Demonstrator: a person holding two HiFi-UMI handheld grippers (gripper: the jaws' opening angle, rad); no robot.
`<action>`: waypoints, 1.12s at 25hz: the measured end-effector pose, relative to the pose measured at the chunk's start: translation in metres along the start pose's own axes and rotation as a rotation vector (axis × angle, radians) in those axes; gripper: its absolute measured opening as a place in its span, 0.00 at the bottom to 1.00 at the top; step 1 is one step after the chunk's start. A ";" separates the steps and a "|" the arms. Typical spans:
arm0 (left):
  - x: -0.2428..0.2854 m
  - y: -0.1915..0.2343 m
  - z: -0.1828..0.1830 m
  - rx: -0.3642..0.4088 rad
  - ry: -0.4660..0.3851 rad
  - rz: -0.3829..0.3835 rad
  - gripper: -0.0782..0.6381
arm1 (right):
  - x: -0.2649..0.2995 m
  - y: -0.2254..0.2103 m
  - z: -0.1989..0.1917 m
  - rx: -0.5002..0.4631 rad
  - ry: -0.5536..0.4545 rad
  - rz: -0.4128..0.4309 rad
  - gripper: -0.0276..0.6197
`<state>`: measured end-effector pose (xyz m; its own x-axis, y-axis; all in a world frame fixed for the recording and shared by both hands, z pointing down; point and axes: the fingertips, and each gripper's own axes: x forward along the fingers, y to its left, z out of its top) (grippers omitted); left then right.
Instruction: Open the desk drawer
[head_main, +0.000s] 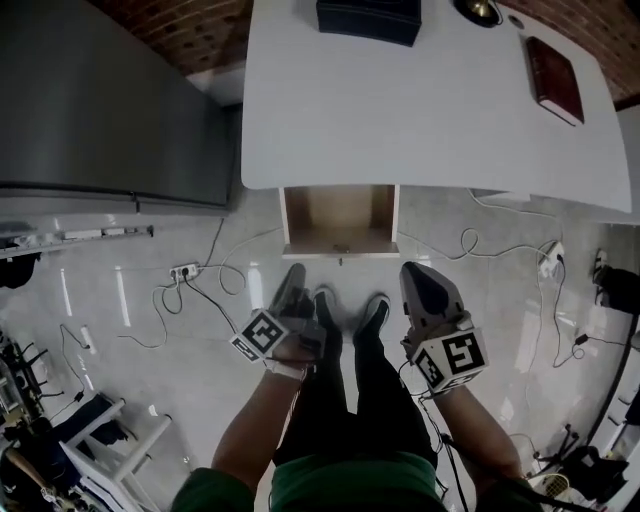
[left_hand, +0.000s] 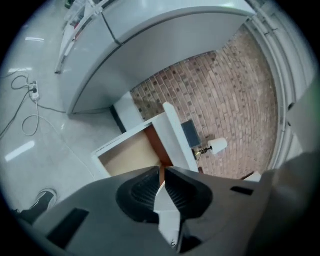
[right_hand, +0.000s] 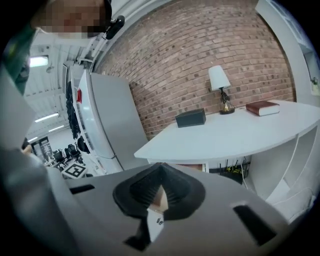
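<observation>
The wooden drawer (head_main: 338, 218) stands pulled out from under the front edge of the white desk (head_main: 400, 110), and its white front panel carries a small knob (head_main: 342, 249). Nothing lies in the drawer. My left gripper (head_main: 293, 272) hangs shut over the floor, a little below and left of the drawer front. My right gripper (head_main: 413, 270) is shut too, below and right of it. Neither touches the drawer. In the left gripper view the jaws (left_hand: 161, 172) meet, with the drawer (left_hand: 127, 155) beyond. The right gripper (right_hand: 160, 170) points at the desk (right_hand: 235, 135).
On the desk are a black box (head_main: 368, 18), a red book (head_main: 555, 78) and a lamp (right_hand: 220, 90). A tall grey cabinet (head_main: 100, 100) stands left of the desk. Cables and a power strip (head_main: 184, 270) lie on the floor. The person's shoes (head_main: 375, 310) are between the grippers.
</observation>
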<state>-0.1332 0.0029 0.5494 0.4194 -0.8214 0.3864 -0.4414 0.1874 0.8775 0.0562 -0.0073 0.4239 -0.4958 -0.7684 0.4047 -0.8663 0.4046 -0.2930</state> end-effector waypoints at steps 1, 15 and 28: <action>-0.003 -0.017 0.015 0.011 -0.029 -0.016 0.15 | -0.002 0.001 0.014 -0.007 -0.015 -0.003 0.04; -0.047 -0.243 0.130 0.421 -0.218 -0.203 0.15 | -0.044 0.023 0.188 -0.091 -0.252 -0.026 0.04; -0.088 -0.406 0.136 1.024 -0.301 -0.311 0.15 | -0.101 0.041 0.300 -0.174 -0.414 -0.050 0.04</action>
<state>-0.0981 -0.0744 0.1205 0.4770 -0.8787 -0.0165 -0.8552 -0.4684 0.2217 0.0897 -0.0619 0.1107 -0.4170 -0.9086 0.0233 -0.9037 0.4118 -0.1174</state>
